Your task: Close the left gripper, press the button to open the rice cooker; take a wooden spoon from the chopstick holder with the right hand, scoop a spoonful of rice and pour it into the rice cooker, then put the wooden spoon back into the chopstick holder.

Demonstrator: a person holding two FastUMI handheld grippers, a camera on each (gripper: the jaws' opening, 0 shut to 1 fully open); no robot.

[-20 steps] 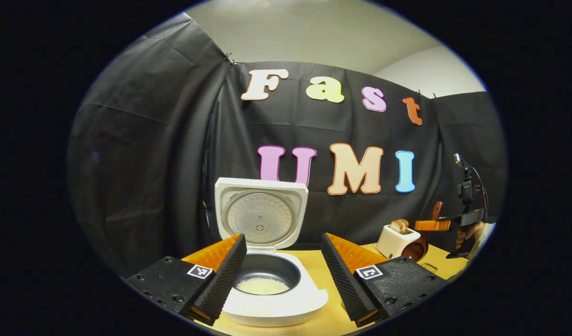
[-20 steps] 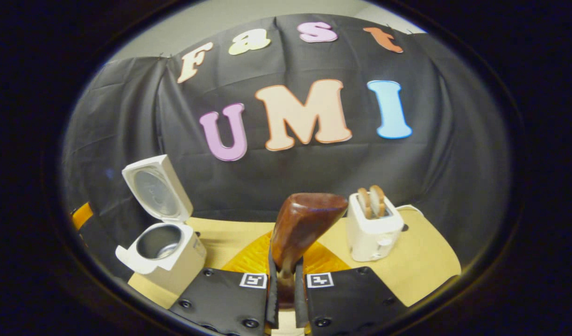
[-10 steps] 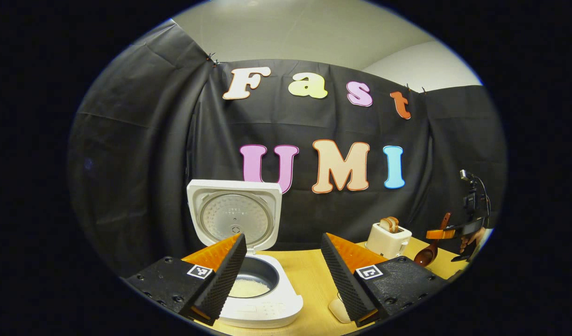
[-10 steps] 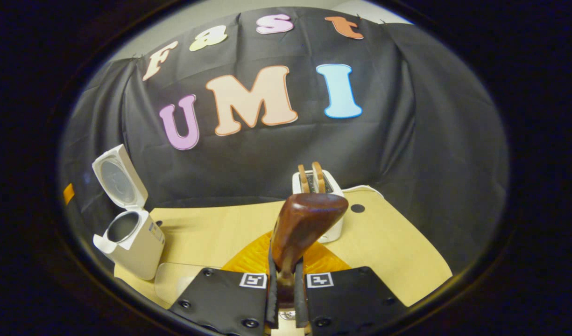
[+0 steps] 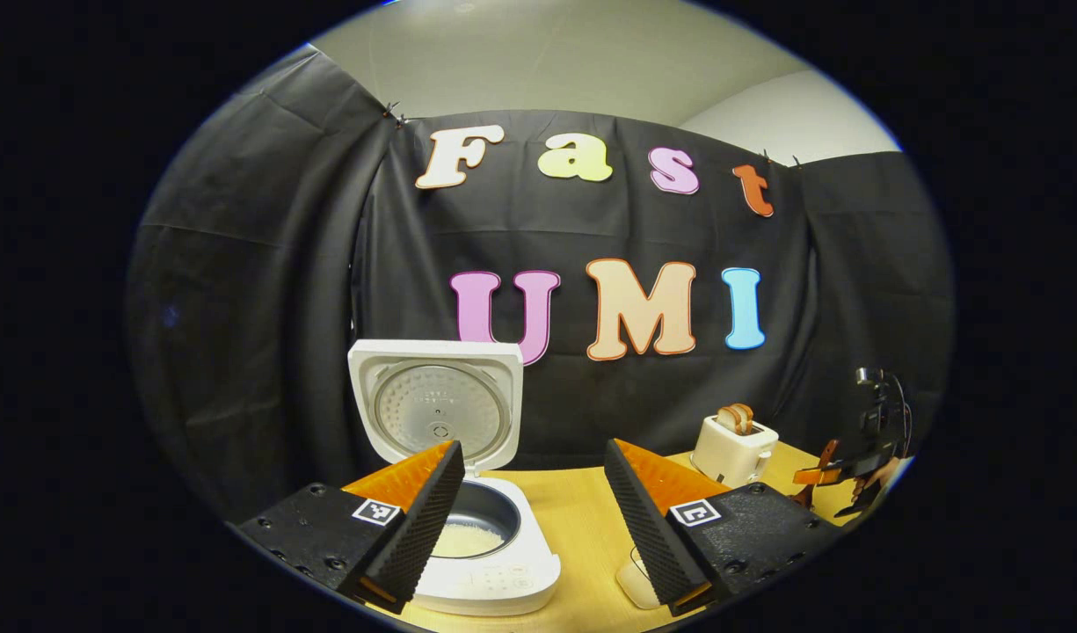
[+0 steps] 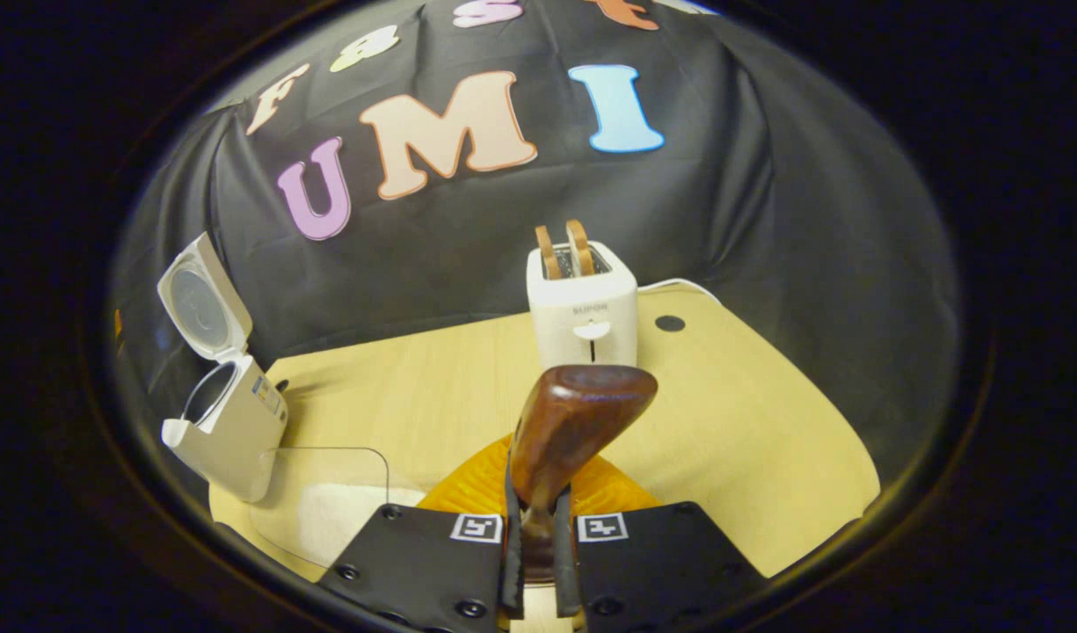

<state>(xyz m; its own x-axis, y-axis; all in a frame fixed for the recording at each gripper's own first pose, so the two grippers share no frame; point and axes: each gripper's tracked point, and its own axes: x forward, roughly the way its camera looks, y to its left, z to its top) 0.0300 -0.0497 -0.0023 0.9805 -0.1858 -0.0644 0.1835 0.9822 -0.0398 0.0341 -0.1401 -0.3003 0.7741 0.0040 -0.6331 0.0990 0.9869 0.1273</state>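
Rice cooker [image 5: 468, 536]: we see its lid up, white rice inside, ahead of our wide-spread left gripper [image 5: 534, 501].
Wooden spoon [image 6: 573, 422]: dark brown, pinched in our right gripper [image 6: 538, 527].

Two handheld grippers: the left gripper [image 5: 534, 501] has black bodies studded with screws, square black-and-white markers, and wedge-shaped orange fingers [image 5: 406, 475] faced with ribbed black pads. The right gripper [image 6: 538, 549] matches, bearing twin markers beside its narrow black pads.

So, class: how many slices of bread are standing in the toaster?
2. Both slices stand upright, side by side, in the toaster slots: left slice, right slice. None seems hidden.
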